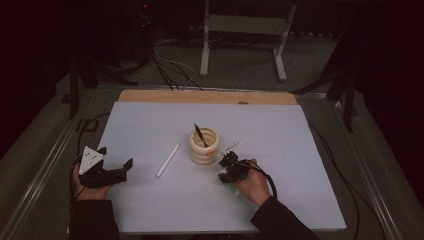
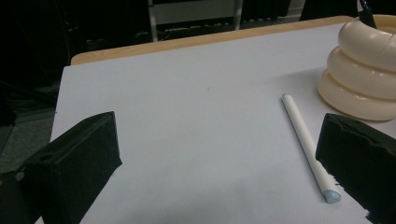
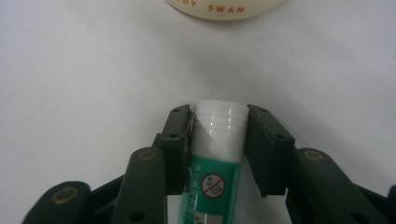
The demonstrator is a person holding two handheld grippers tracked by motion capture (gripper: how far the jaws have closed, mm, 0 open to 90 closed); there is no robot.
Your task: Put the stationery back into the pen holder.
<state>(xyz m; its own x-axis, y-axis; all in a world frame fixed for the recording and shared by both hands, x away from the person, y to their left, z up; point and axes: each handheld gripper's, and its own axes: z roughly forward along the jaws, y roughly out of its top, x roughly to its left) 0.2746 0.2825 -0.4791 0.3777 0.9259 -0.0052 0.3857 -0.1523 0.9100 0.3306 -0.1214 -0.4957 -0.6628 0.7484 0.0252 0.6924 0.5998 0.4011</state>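
The room is dark, with black cables on the floor and a white metal stand (image 1: pixel 245 30) behind the counter (image 1: pixel 150 210). A big white sheet covers most of the counter, and a strip of wood shows along the far edge.

The right gripper (image 3: pixel 219 116) has its jaws pressed on a tube (image 3: pixel 215 154), one jaw on each side. The tube is green with a white cap, and the cap sticks out just past the jaw tips. A small red round sign is on the green part. The tube seems to lie flat on the sheet. In the high view the right gripper (image 1: pixel 229 167) is toward the near edge of the counter, a bit right of the middle, and a bit of the green tube (image 1: pixel 233 189) peeks out under the hand.

Just past the jaw tips stands a cream cup (image 1: pixel 204 145) that looks like three fat rings piled up. It is near the middle of the counter. A dark pen (image 1: pixel 200 134) stands inside it and leans. Red letters show low on the cup (image 3: pixel 224 8) in the right gripper view.

The left gripper (image 1: pixel 116 169) rests near the left edge of the counter, toward the near side. Its jaws are spread wide with nothing between them. A white pen (image 1: pixel 168 160) lies flat on the sheet between the left gripper and the cup, touching neither. In the left gripper view the white pen (image 2: pixel 306 140) lies just beside the right-hand jaw.
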